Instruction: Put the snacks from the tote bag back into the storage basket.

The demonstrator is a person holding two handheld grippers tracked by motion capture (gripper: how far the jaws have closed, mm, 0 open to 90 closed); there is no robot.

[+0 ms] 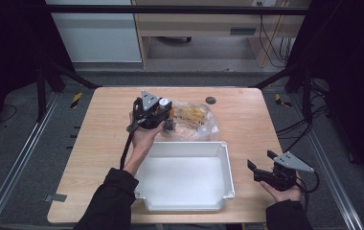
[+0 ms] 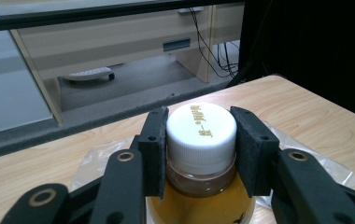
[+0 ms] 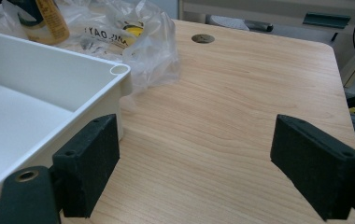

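Observation:
My left gripper (image 2: 200,140) is shut on the white cap of a bottle (image 2: 202,133) filled with yellow-amber liquid. In the high view that gripper (image 1: 163,115) and bottle (image 1: 164,106) sit at the left edge of a clear plastic bag (image 1: 194,120) with yellow items inside, behind the white bin (image 1: 228,165). The bottle (image 3: 45,18) also appears at the top left of the right gripper view, beside the bag (image 3: 133,37). My right gripper (image 1: 259,162) is held open over bare table right of the bin, nothing between its pads (image 3: 89,163).
The white bin's corner (image 3: 117,70) lies close to the left of my right gripper. A round grommet (image 1: 210,100) is set in the wooden table (image 1: 98,143) behind the bag. Bare wood spreads to the right and left of the bin.

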